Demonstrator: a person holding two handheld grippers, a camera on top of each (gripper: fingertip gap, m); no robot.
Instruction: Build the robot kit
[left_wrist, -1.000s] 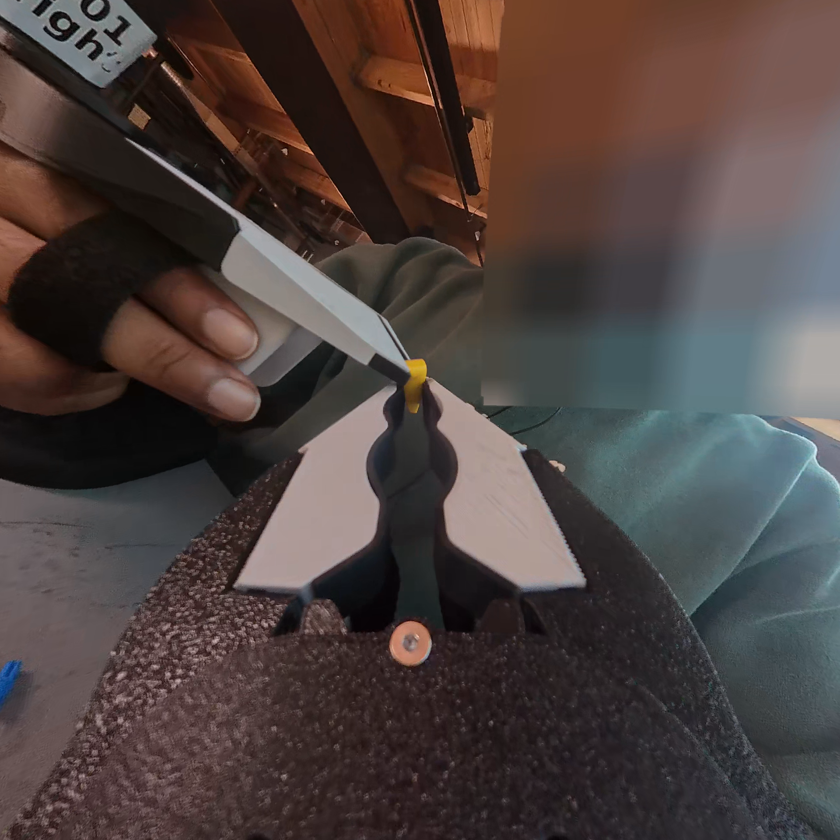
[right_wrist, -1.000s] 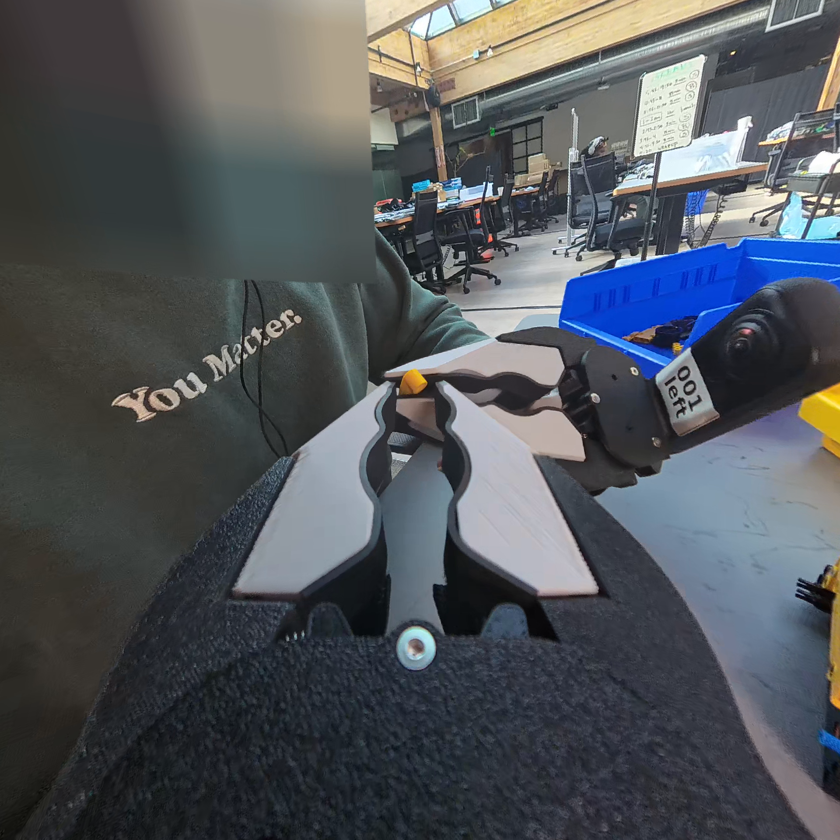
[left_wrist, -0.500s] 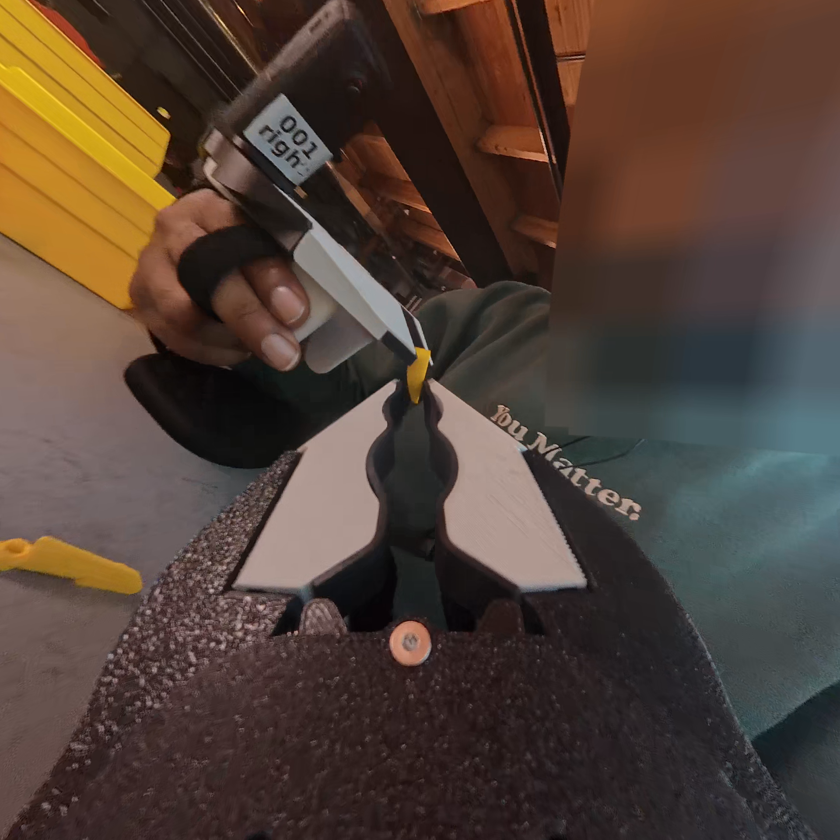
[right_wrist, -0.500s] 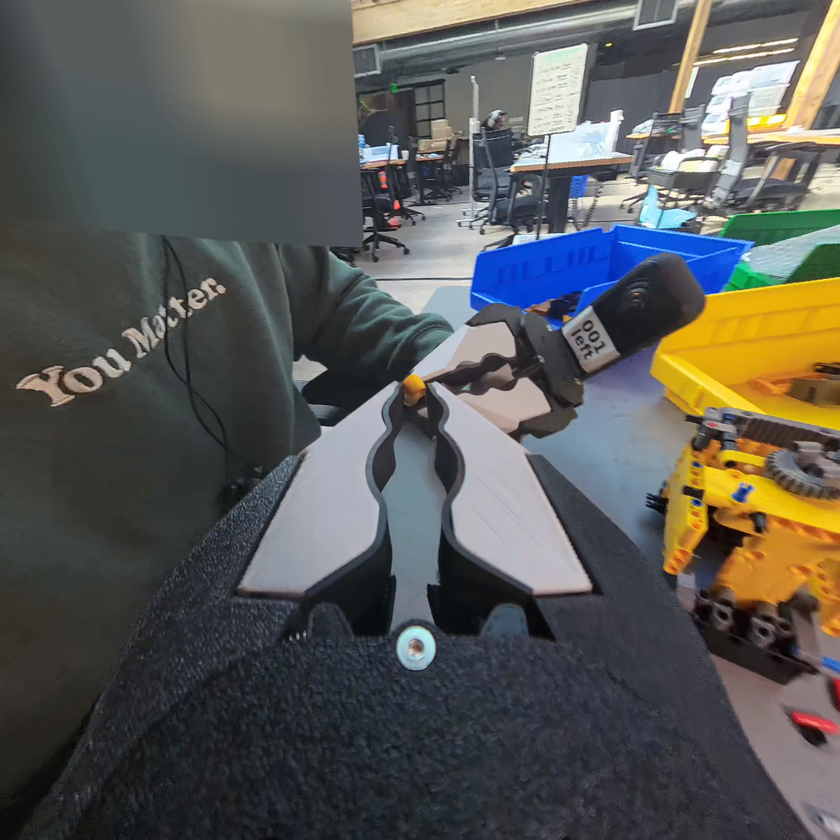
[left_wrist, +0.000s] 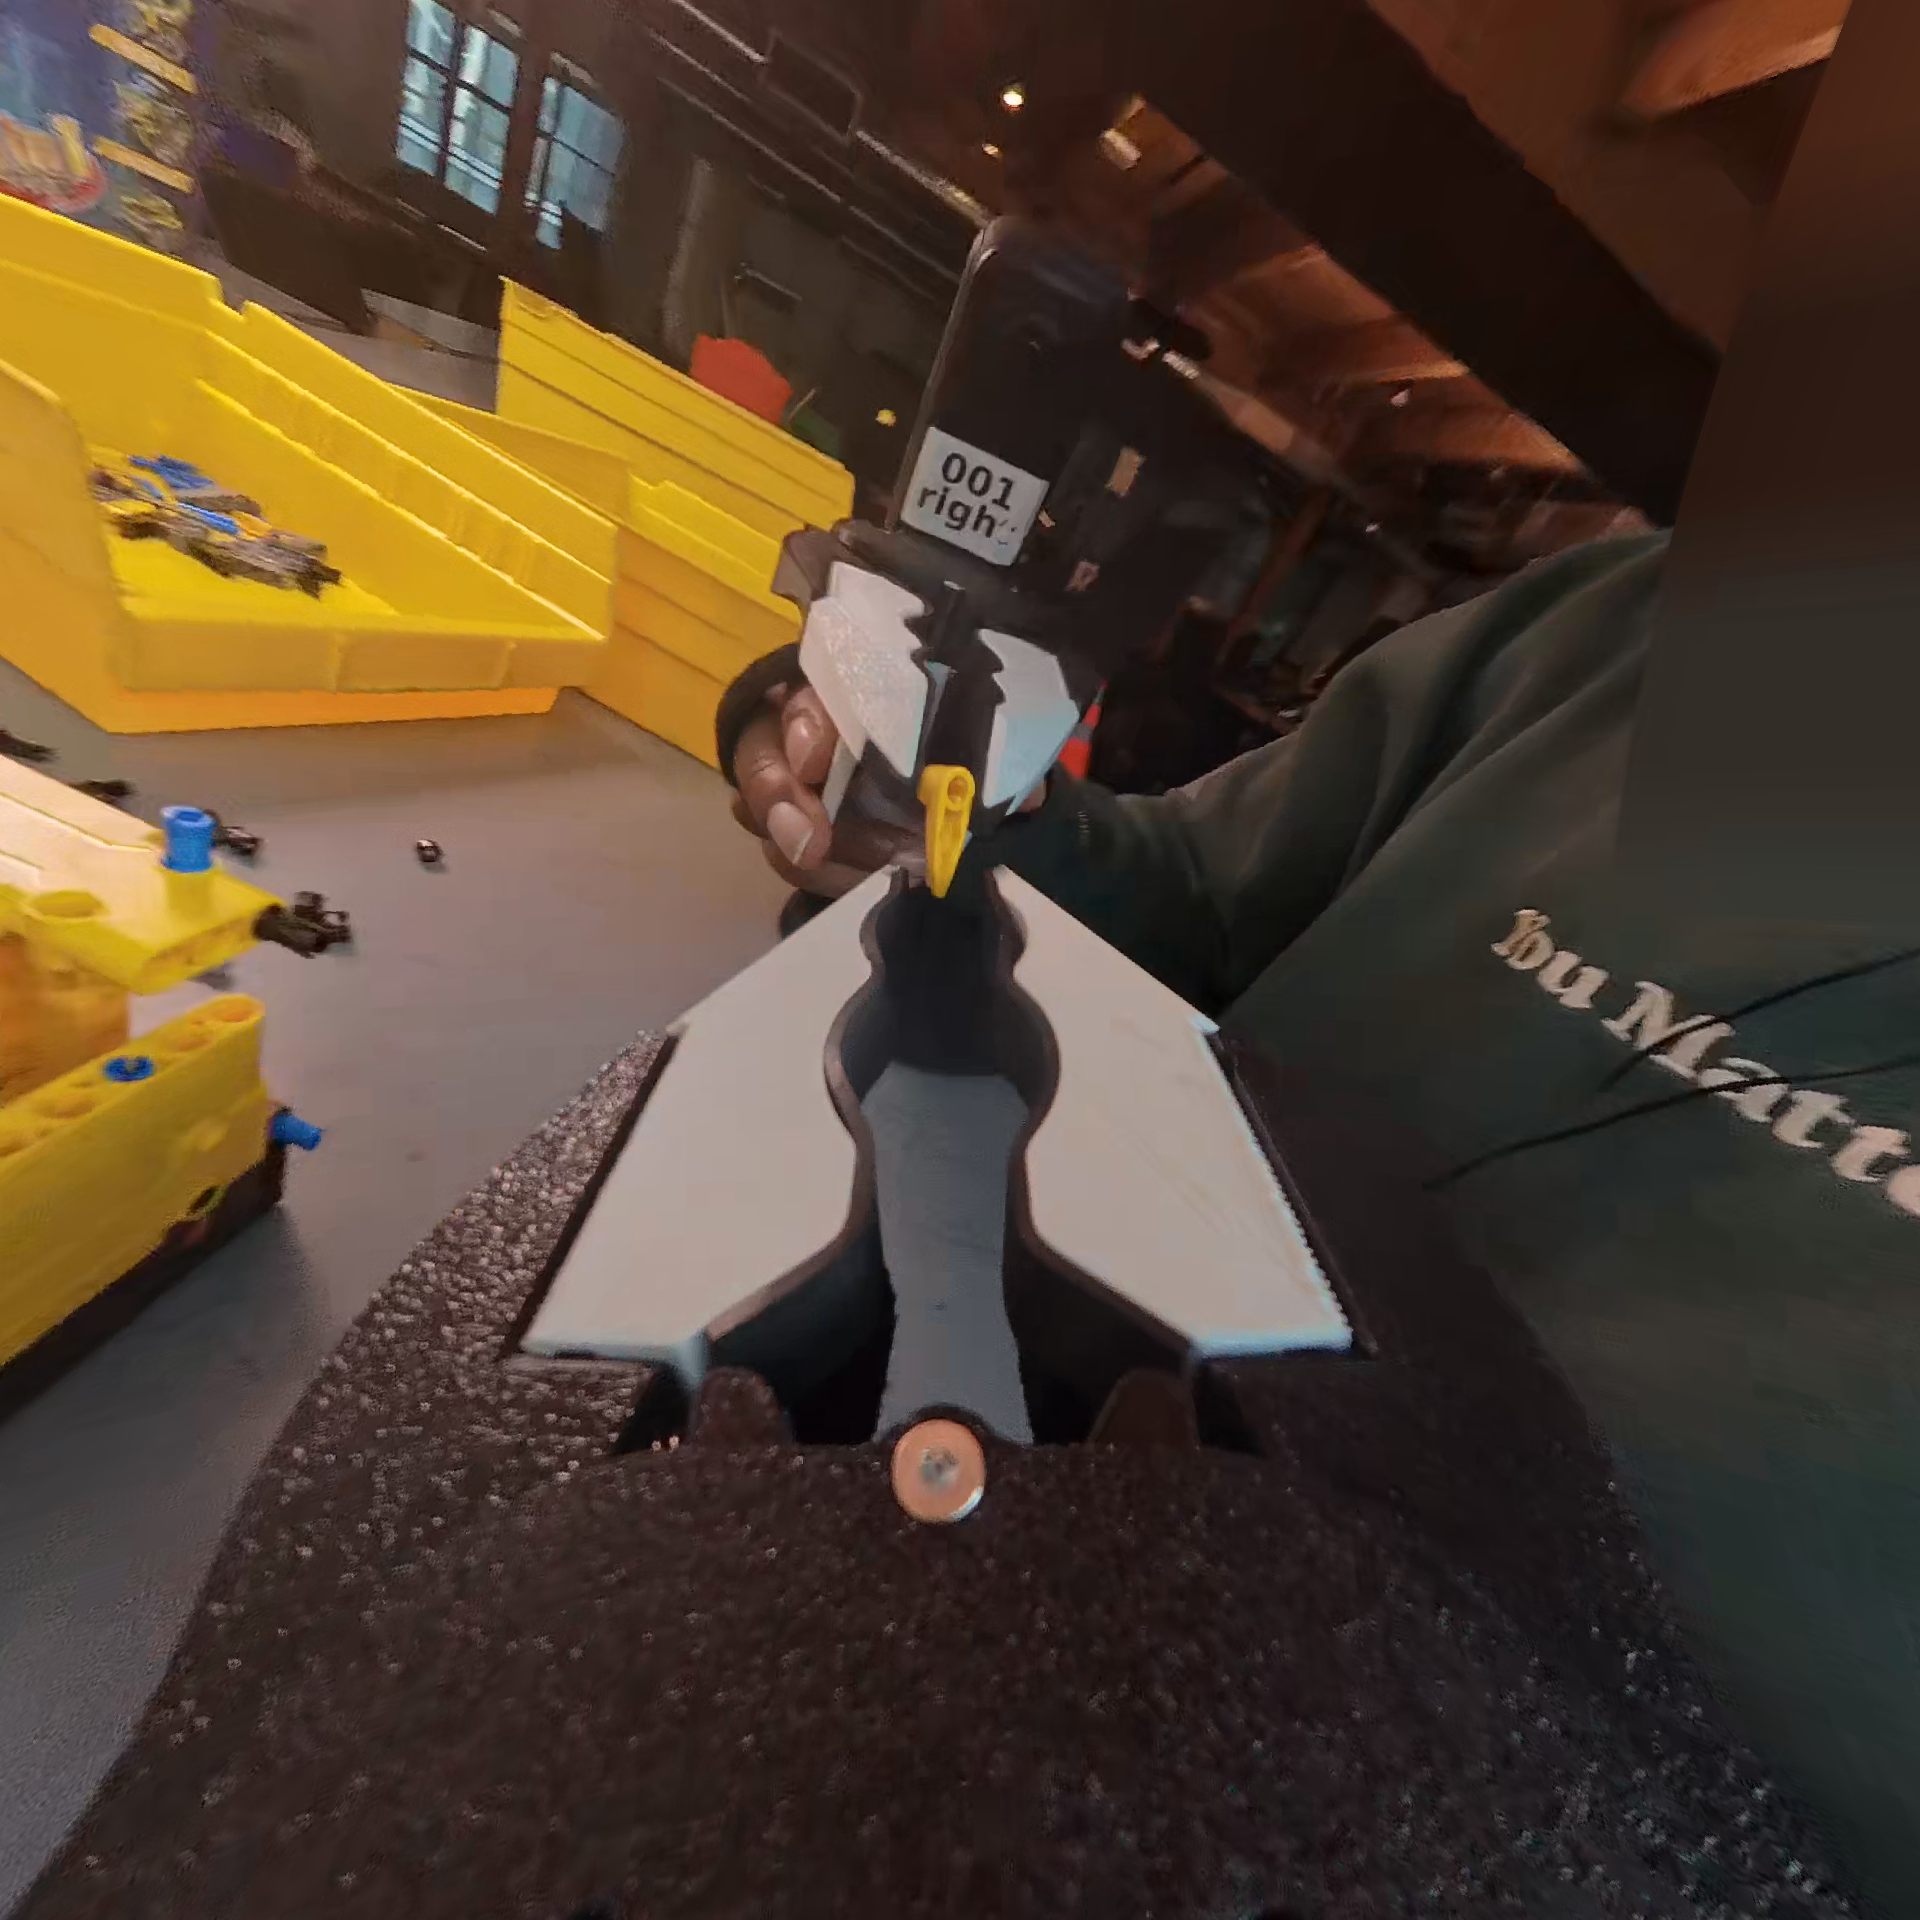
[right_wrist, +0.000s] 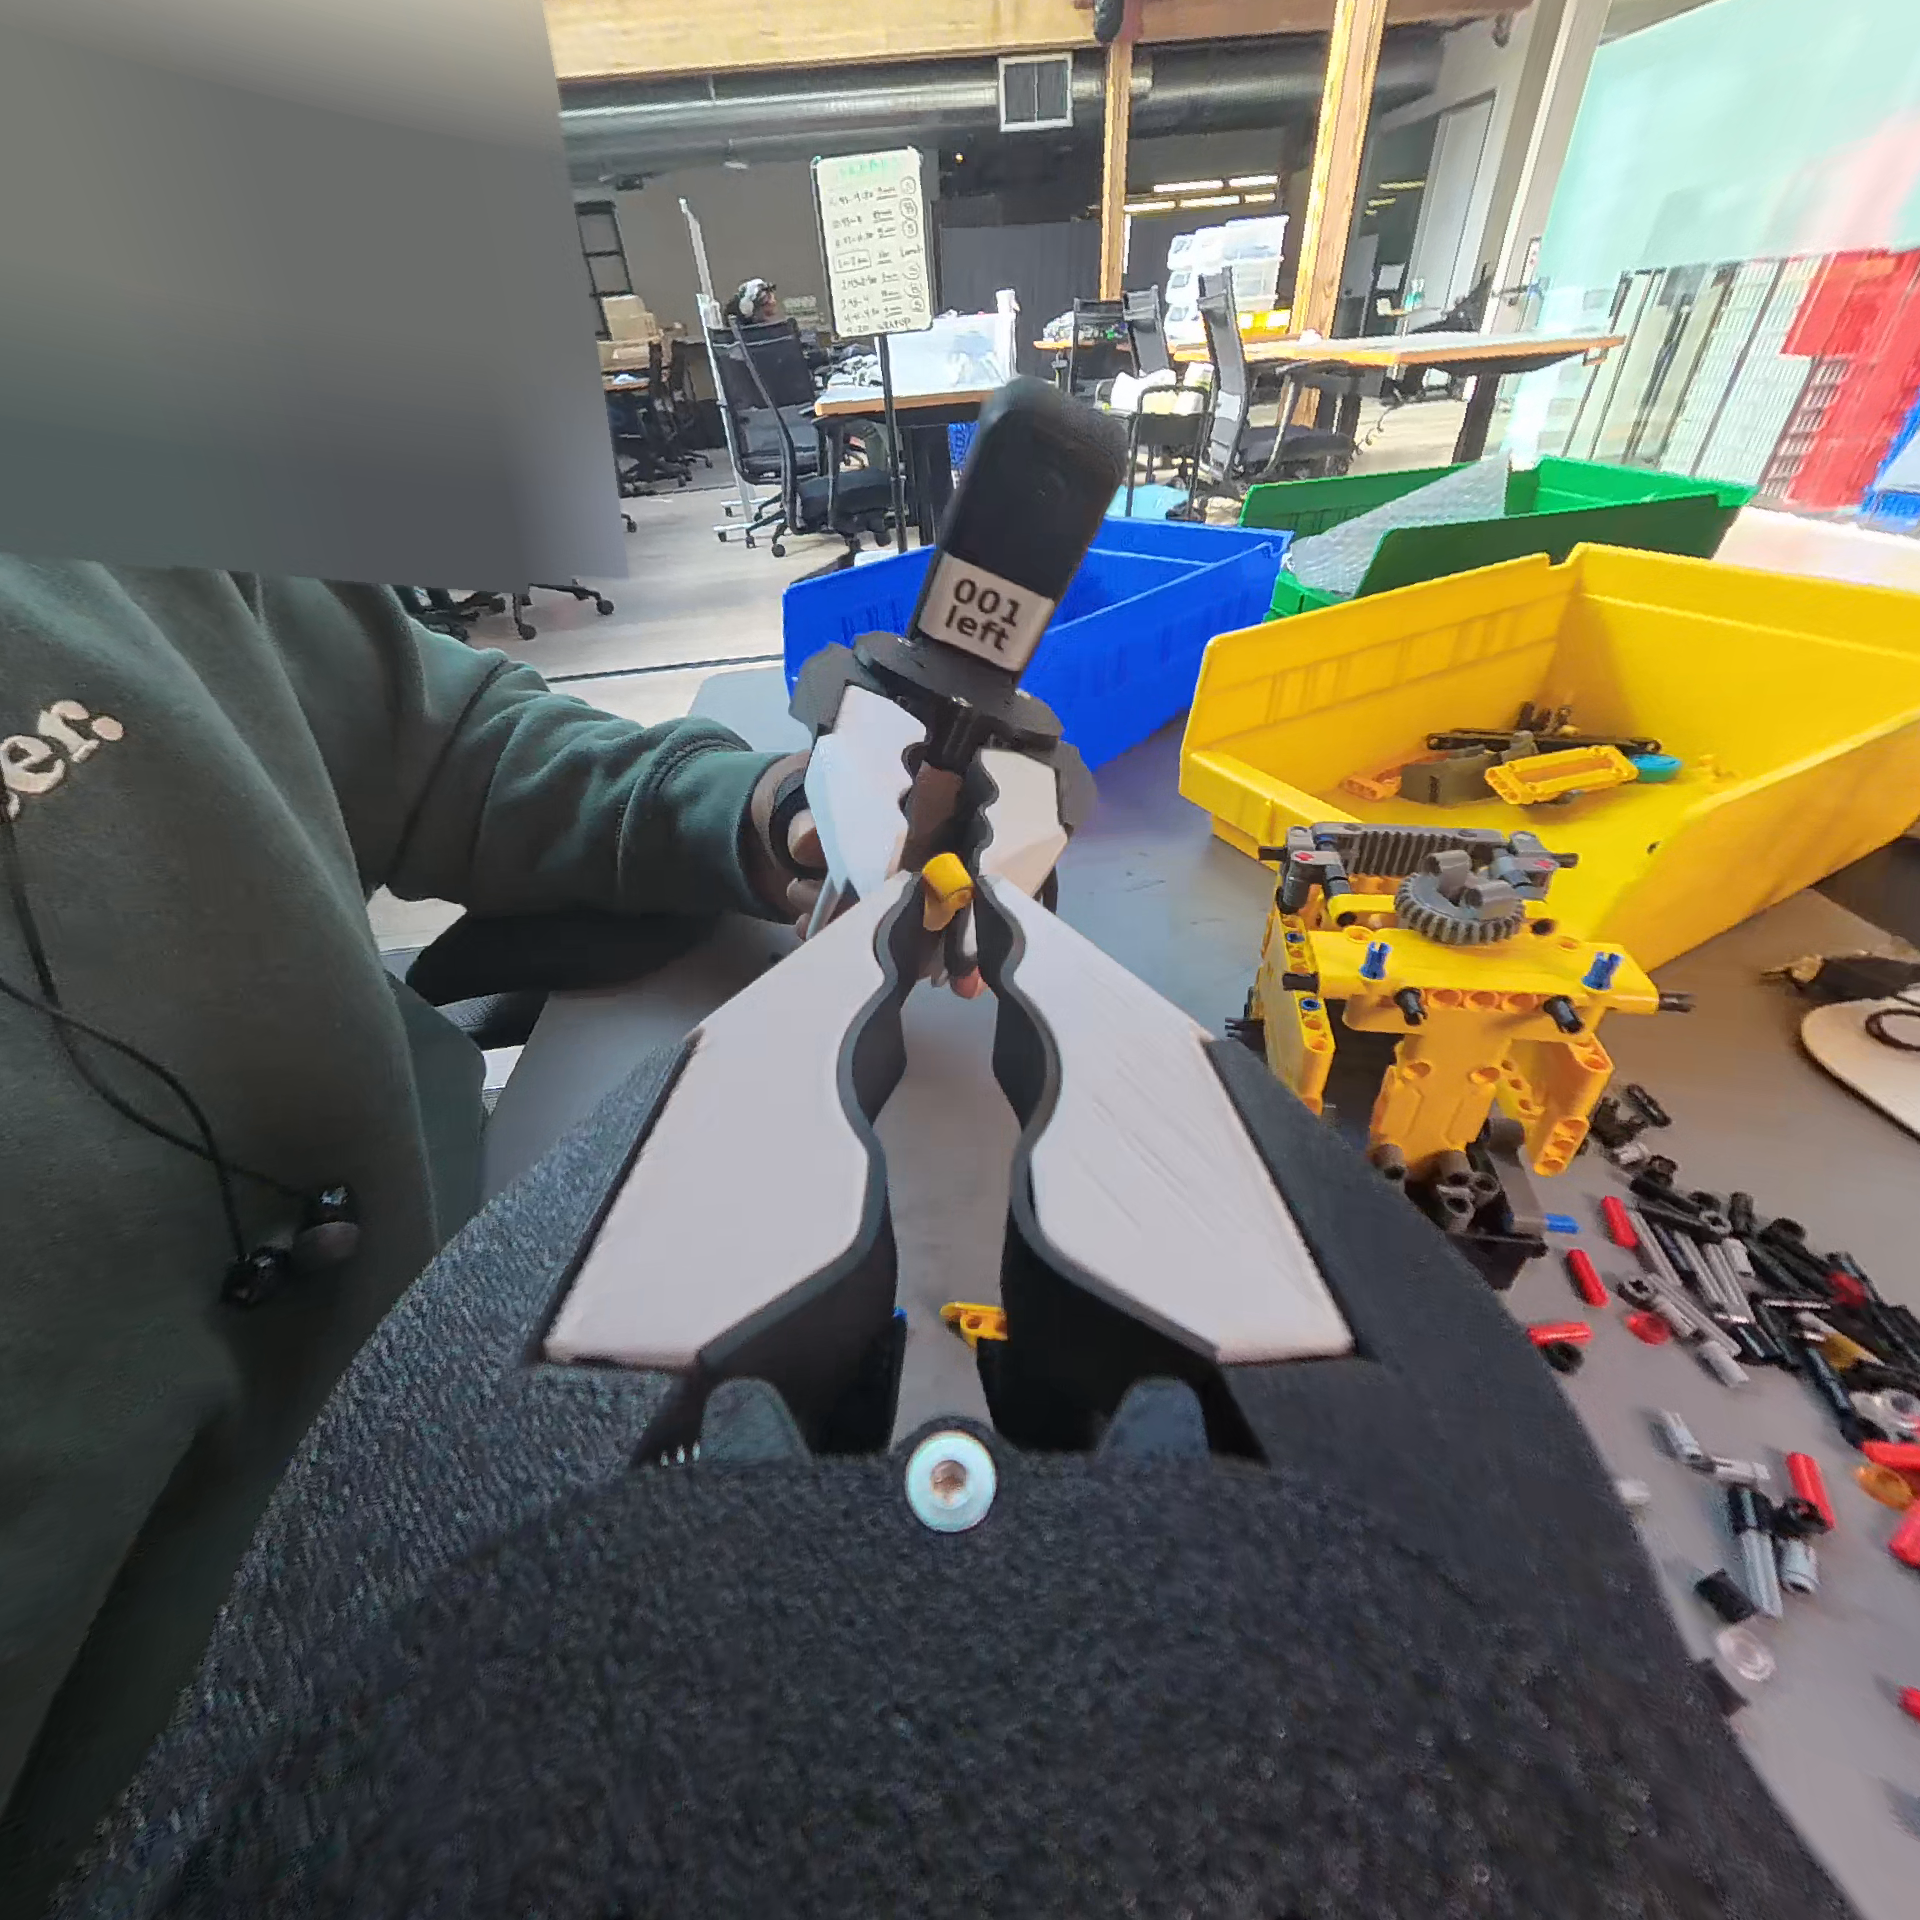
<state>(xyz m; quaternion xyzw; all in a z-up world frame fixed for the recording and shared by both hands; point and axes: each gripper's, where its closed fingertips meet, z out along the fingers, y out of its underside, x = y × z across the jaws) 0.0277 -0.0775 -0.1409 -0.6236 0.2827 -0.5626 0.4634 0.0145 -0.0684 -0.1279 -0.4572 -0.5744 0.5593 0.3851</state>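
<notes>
A small yellow toy-brick connector with a hole (left_wrist: 943, 821) is pinched between both grippers, above the grey table. My left gripper (left_wrist: 940, 883) is shut on its lower end. My right gripper (right_wrist: 945, 899) is shut on the same connector (right_wrist: 945, 878). The two grippers meet tip to tip and face each other. The right gripper's white fingers (left_wrist: 868, 675) show in the left wrist view, and the left gripper's white fingers (right_wrist: 862, 790) in the right wrist view. A person's hand holds each one.
A yellow toy-brick model (right_wrist: 1434, 997) stands on the table, also in the left wrist view (left_wrist: 104, 1122). Loose parts (right_wrist: 1714, 1299) lie beside it. Yellow bins (right_wrist: 1558, 644) (left_wrist: 312, 623), a blue bin (right_wrist: 1122, 623) and a green bin (right_wrist: 1455, 520) stand behind. A person in a dark green sweatshirt sits close. Left and right tips are no more than a few centimetres apart.
Both grippers have swung away from the person's chest toward the table, still pinching the yellow connector. They now stand more upright, and the bins and the model have come into view.
</notes>
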